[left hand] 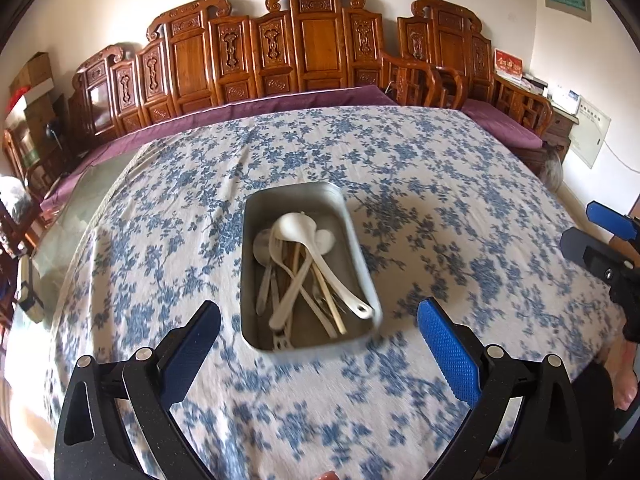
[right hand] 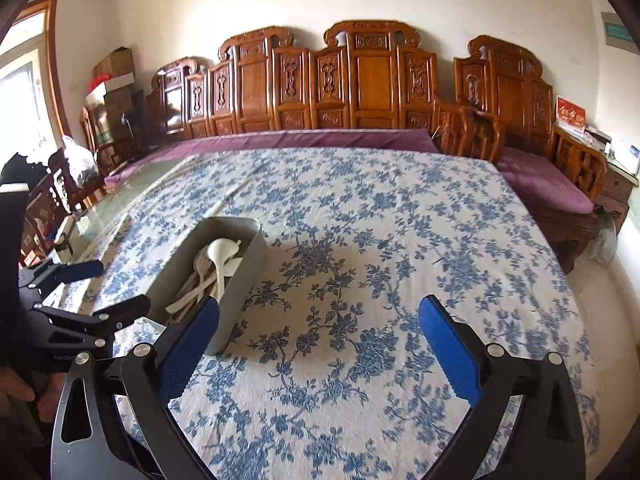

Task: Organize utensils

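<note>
A grey metal tray [left hand: 362, 256] sits on the blue-flowered tablecloth and holds several utensils: a white ladle [left hand: 316, 252], white spoons, a metal spoon [left hand: 262, 252] and chopsticks. My left gripper [left hand: 318, 320] is open and empty, just in front of the tray's near end. My right gripper [right hand: 318, 316] is open and empty over bare cloth, to the right of the tray [right hand: 256, 264]. The left gripper [right hand: 120, 288] also shows at the left edge of the right wrist view.
The table [right hand: 400, 220] has a flowered cloth with a glass strip bare at its left side. A carved wooden bench [right hand: 360, 80] with purple cushions runs behind it. Boxes and chairs stand at the far left.
</note>
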Available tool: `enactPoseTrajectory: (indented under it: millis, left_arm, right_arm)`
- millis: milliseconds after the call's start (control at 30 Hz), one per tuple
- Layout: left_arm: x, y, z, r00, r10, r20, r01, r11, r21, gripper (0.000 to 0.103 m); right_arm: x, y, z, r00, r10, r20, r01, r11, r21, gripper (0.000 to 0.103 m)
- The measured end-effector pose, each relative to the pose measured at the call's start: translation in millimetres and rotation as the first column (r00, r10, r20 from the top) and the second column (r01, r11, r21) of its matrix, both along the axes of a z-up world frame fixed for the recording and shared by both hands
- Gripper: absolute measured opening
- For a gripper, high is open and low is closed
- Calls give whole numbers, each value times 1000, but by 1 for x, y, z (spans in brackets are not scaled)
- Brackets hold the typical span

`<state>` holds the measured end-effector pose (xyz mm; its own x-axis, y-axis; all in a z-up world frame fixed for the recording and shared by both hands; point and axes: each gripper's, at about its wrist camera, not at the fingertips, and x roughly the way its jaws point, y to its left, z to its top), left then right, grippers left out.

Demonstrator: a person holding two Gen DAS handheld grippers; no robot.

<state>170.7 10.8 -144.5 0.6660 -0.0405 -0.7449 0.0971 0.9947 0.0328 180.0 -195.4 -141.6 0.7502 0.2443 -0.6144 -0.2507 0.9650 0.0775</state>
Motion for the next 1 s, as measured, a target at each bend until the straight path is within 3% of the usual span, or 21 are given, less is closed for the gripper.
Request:
enactPoseTrajectory:
  millis: [333, 600, 1000]
  left_arm:
    - [-45, -9, 46, 999, 21, 46, -20, 1000, -20, 95]
    - [-75, -10, 94, 987, 41, 156, -32, 998, -58, 95]
    - [-125, -10, 164, 933, 86, 348, -70, 996, -57, 95]
  right_arm:
    - [-57, -21, 45, 996, -49, 74, 48, 999, 14, 100]
    - [-87, -30, 79, 989, -72, 128, 69, 997, 28, 100]
    - [-128, -25, 138, 957, -76, 281, 68, 997, 39, 100]
